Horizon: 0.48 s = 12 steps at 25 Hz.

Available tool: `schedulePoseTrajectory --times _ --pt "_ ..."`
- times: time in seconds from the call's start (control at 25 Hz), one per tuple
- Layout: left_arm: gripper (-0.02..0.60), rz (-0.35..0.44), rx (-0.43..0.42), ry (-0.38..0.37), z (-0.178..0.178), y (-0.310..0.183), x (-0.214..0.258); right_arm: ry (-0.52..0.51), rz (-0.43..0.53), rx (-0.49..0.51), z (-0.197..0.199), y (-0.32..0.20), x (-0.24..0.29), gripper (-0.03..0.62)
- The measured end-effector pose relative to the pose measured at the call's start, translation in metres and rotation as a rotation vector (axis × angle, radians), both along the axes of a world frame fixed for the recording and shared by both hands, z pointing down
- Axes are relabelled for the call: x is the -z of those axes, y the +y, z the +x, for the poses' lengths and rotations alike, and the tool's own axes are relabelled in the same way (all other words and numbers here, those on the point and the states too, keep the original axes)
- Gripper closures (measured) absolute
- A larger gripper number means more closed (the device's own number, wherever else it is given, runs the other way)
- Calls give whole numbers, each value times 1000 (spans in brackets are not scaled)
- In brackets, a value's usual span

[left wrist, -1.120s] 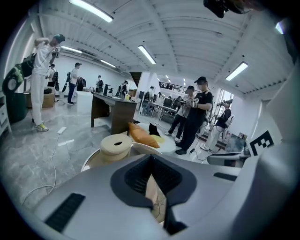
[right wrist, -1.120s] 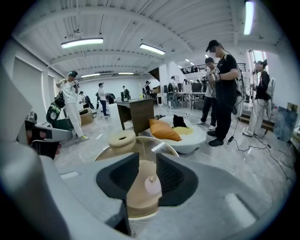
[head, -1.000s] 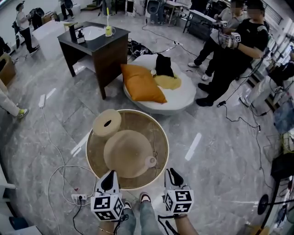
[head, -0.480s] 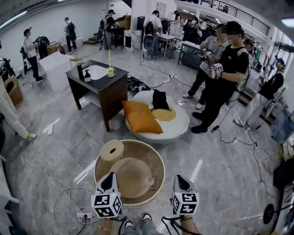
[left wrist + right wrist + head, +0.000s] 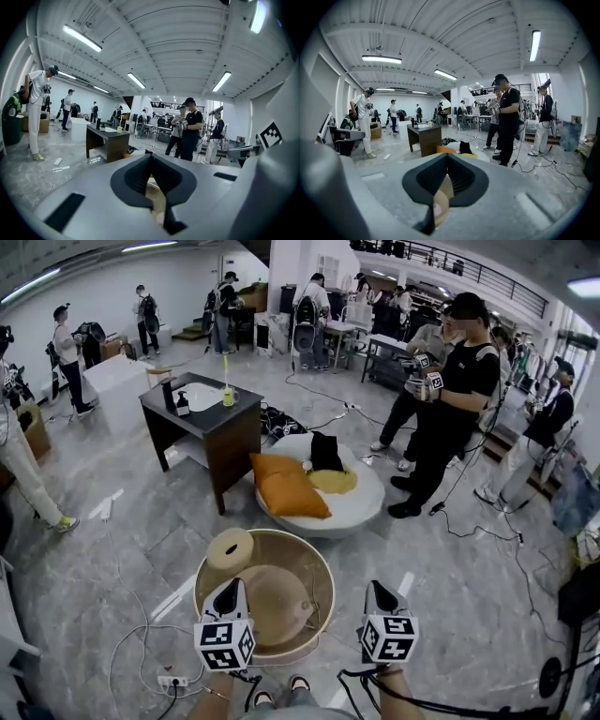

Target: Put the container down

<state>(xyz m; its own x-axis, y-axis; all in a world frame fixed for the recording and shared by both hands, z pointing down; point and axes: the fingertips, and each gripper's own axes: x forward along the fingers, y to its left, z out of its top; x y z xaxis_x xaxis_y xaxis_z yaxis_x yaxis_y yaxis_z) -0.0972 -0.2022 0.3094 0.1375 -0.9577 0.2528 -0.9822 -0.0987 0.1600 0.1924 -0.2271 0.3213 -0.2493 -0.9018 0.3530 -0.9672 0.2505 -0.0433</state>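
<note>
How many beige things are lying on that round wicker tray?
2. A small beige cylinder with a hole in its top sits at the round wicker tray's back left; a large beige dome lies in the middle. The left gripper may hide more.

Grey marble floor, dark desk, strip-lit ceiling.

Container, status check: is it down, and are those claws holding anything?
Left gripper, right gripper shut, empty. Container on floor, untouched. Nothing between them and it.
</note>
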Motion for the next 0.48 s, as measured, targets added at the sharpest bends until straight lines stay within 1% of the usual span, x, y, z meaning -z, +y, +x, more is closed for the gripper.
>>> schedulePoseTrajectory --times 0.2,0.48 --pt "580 3 6 2 5 0 2 16 -7 18 -6 1 -2 588" --pt "580 4 13 5 11 3 3 13 9 21 -4 6 4 588"
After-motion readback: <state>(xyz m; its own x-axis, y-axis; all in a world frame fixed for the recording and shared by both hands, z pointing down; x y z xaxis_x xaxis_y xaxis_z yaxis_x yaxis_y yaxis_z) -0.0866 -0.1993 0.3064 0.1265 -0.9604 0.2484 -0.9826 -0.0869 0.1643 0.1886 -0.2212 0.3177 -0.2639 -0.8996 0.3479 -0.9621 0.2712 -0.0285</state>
